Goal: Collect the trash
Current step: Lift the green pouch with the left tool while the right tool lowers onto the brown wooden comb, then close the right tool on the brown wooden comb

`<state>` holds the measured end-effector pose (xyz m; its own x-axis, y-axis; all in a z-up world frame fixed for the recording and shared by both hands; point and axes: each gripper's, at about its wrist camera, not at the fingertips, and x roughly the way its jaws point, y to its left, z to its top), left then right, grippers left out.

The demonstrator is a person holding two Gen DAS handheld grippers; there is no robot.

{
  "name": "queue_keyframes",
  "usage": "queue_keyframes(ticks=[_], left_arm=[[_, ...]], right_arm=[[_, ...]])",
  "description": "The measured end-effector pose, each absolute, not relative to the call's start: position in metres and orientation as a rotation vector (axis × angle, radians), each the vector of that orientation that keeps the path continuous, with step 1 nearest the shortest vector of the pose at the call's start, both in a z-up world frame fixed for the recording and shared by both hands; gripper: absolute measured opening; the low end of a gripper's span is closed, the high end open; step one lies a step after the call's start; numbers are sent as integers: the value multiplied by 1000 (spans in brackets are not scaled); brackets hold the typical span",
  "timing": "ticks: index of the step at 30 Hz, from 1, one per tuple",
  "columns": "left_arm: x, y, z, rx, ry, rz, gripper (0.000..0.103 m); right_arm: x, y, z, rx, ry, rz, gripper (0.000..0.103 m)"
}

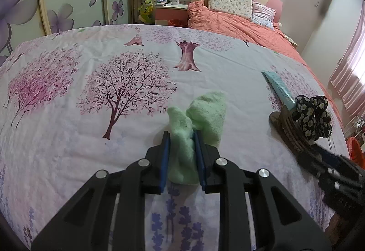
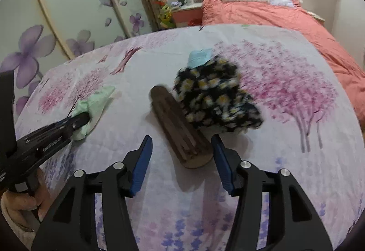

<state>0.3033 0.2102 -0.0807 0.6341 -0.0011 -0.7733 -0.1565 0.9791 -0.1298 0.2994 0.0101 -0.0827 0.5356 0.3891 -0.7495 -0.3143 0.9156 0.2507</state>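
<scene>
A pale green cloth (image 1: 205, 114) lies bunched on the tree-print bedsheet (image 1: 114, 91), and my left gripper (image 1: 181, 137) is shut on its near fold. The same cloth (image 2: 95, 102) and left gripper (image 2: 84, 118) show at the left of the right wrist view. My right gripper (image 2: 181, 137) stands open astride the near end of a brown ribbed wooden piece (image 2: 180, 123). Its right pad sits close beside the wood and the left pad is clearly apart. A black daisy-print fabric item (image 2: 216, 100), blurred, rests against the wood's far side. A teal tube (image 2: 199, 57) lies behind it.
A coral duvet (image 1: 239, 22) with pillows (image 1: 230, 2) covers the head of the bed. A nightstand (image 1: 171, 9) with cups and flower-painted wardrobe doors (image 1: 68, 0) stand beyond. Past the bed's right edge are something orange (image 1: 355, 150) and a pink curtain (image 1: 351, 68). A hand (image 2: 22, 200) holds the left gripper's handle.
</scene>
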Motion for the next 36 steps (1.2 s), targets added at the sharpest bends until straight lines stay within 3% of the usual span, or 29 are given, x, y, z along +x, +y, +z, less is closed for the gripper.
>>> queue_keyframes(ticks=[14,18,21,36], left_arm=[[303,212,-81,-201,880,87,24],[303,212,-81,-201,880,87,24],[303,212,-81,-201,879,87,24],[303,210,-81,-188,879,87,24]], right_arm=[[314,39,-85,-61,888,317,53],[318,45,-86,-101,887,303,46],[313,37,-86,-103,884,305,34],[279,-32,-87,-60,887,162,34]])
